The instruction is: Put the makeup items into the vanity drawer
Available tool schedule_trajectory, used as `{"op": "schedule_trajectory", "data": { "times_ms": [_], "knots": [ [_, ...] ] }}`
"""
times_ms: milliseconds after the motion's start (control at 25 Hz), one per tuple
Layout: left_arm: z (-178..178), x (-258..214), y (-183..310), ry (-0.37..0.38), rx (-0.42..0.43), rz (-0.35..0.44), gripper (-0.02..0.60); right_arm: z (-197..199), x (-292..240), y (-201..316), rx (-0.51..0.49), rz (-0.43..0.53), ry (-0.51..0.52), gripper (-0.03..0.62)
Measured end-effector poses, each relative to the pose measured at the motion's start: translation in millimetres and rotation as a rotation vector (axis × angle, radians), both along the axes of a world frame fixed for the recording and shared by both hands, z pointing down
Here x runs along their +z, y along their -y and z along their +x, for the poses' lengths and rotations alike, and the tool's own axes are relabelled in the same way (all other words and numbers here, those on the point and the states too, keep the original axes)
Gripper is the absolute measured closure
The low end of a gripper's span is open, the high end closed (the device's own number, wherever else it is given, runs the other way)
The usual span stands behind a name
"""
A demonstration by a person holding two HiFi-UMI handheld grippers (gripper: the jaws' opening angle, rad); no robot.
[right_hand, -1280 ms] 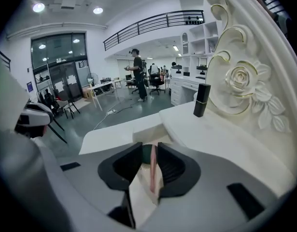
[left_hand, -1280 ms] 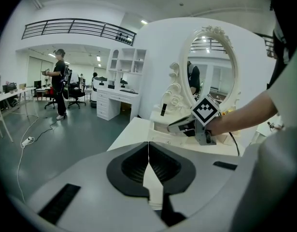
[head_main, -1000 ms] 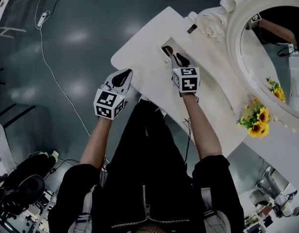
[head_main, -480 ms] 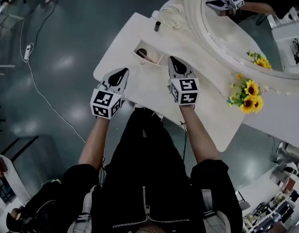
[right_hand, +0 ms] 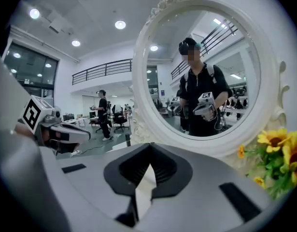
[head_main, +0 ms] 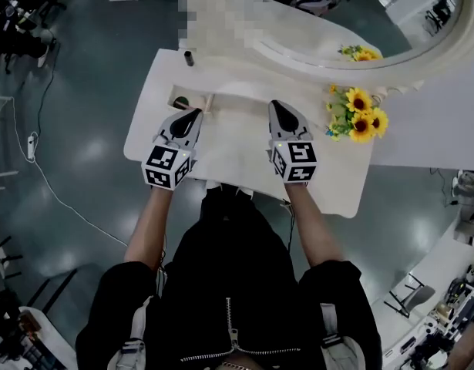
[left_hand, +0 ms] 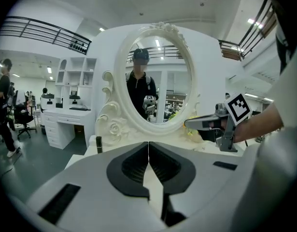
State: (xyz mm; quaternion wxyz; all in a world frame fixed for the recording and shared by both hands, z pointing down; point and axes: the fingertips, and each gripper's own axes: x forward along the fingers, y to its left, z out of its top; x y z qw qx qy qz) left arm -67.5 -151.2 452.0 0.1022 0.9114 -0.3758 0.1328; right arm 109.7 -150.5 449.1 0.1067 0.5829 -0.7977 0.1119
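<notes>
White vanity top [head_main: 237,149] lies under both claws: left gripper [head_main: 192,116] and right gripper [head_main: 277,108] are each pinched closed on nothing. A dark makeup tube [head_main: 188,57] stands upright far left, beyond the drawer opening [head_main: 175,91]. Reaching it with closed jaws would likely knock it over.

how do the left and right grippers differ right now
The left gripper sits by the tabletop's small opening, the right gripper nearer the sunflowers. In the head view the left gripper leans rightward, the right gripper slightly leftward. Both are shut and empty, over the vanity top.
</notes>
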Motion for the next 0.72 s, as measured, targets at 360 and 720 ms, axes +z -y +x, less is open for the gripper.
{"op": "schedule_trajectory", "data": {
  "times_ms": [360, 720],
  "knots": [
    [75, -28, 2, -0.015, 0.137, 0.065, 0.56, 83, -26, -48, 0.183, 0.062, 0.027, 0.589],
    [100, -36, 1, -0.02, 0.177, 0.085, 0.56, 117, -26, -65, 0.254, 0.057, 0.032, 0.589]
  ]
}}
